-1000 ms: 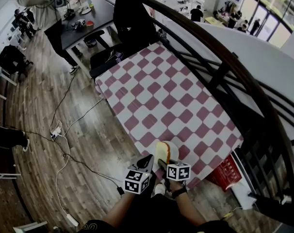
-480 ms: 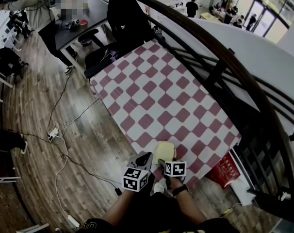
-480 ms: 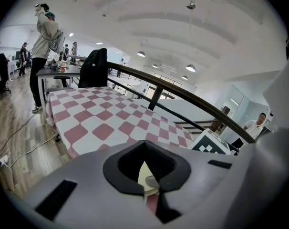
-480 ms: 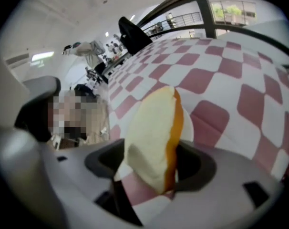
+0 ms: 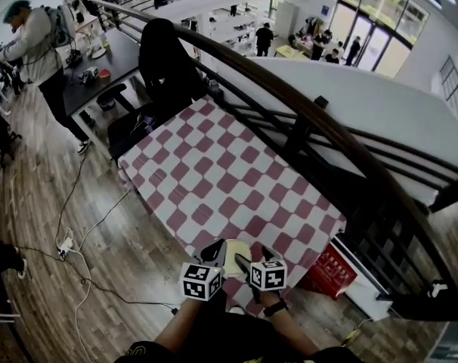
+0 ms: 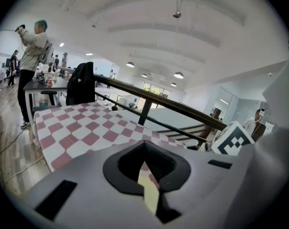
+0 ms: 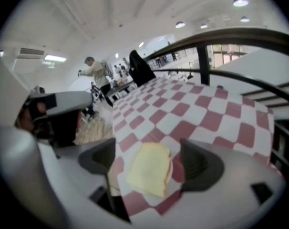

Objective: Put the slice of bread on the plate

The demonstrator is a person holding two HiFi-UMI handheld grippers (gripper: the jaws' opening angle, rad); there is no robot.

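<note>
The pale slice of bread (image 7: 149,168) lies flat on a small white plate (image 7: 171,172), at the near edge of the red-and-white checked table (image 5: 214,180). My right gripper (image 7: 149,162) hovers above it. Its jaws are opening and stand wide on either side of the slice without touching it. In the head view the bread (image 5: 240,252) shows just ahead of the right gripper (image 5: 253,257). The left gripper (image 5: 216,249) hangs beside it on the left. In its own view the left gripper (image 6: 147,168) is shut and empty, with only a yellow sliver showing past the jaws.
A dark curved railing (image 5: 320,127) runs along the table's right side. A black chair (image 5: 165,59) stands at the far end. A red box (image 5: 331,271) sits on the floor at the right, and cables (image 5: 70,240) trail over the wooden floor at the left. People stand at a desk (image 5: 32,44) beyond.
The right jaws have spread wide and let go of the bread, which stays on the plate. Both grippers have lifted and drawn back toward the table's near edge.
</note>
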